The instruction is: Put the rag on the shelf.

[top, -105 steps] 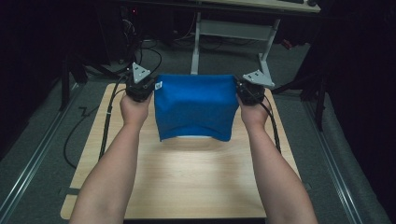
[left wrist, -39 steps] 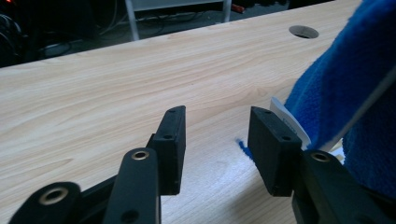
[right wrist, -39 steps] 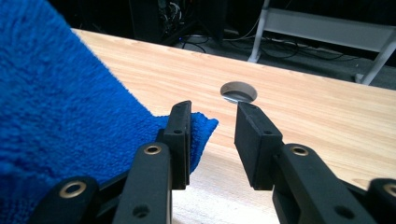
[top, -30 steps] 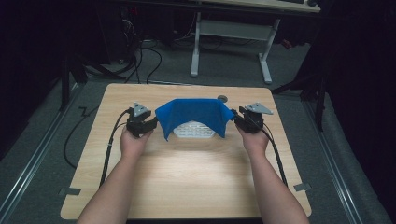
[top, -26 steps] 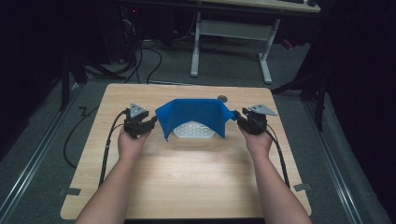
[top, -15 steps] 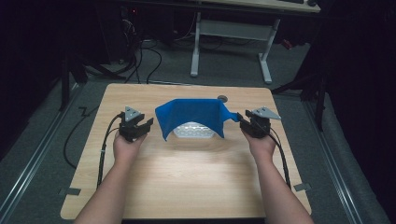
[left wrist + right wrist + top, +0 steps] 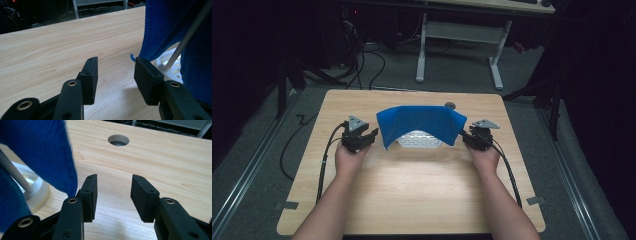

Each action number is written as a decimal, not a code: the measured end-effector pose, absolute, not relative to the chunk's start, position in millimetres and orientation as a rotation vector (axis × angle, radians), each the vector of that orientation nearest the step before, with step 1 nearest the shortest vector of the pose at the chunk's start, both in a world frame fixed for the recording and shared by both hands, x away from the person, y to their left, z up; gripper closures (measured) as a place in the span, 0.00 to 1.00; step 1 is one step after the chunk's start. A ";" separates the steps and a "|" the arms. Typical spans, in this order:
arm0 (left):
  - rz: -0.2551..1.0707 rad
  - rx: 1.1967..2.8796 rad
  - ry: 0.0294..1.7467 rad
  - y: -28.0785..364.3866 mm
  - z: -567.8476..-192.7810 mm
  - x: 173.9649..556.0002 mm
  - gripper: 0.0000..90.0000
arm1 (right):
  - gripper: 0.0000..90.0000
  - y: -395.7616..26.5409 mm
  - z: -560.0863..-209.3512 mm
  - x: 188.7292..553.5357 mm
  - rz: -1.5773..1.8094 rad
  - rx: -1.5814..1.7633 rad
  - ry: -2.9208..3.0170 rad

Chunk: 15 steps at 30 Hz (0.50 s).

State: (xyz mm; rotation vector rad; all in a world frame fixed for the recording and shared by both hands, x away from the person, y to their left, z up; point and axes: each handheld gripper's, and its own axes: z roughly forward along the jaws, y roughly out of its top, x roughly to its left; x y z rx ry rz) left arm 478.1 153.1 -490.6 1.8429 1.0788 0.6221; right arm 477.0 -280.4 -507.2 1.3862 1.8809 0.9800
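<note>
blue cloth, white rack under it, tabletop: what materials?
Blue cloth: looks like terry or microfibre, with a fuzzy nap and soft drape. White rack: probably moulded plastic, matte, slotted base with thin rods. Tabletop: light wood-grain surface, smooth; real wood or laminate can't be told.

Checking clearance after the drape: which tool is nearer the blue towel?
Right. The right tool sits against the blue towel at its right edge, jaws open. The left tool stands slightly off the left edge, jaws open, bare table between.
</note>
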 end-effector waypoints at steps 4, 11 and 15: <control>0.625 1.837 1.079 154.4 -488.6 477.1 0.61 | 0.64 -281.3 -500.9 475.8 0.984 1.371 1.869; 0.637 1.848 1.080 155.1 -486.0 474.5 0.61 | 0.63 -293.1 -475.0 466.5 1.030 1.344 1.816; 0.642 1.831 1.082 159.4 -484.5 468.0 0.61 | 0.62 -295.9 -469.4 457.6 1.045 1.344 1.820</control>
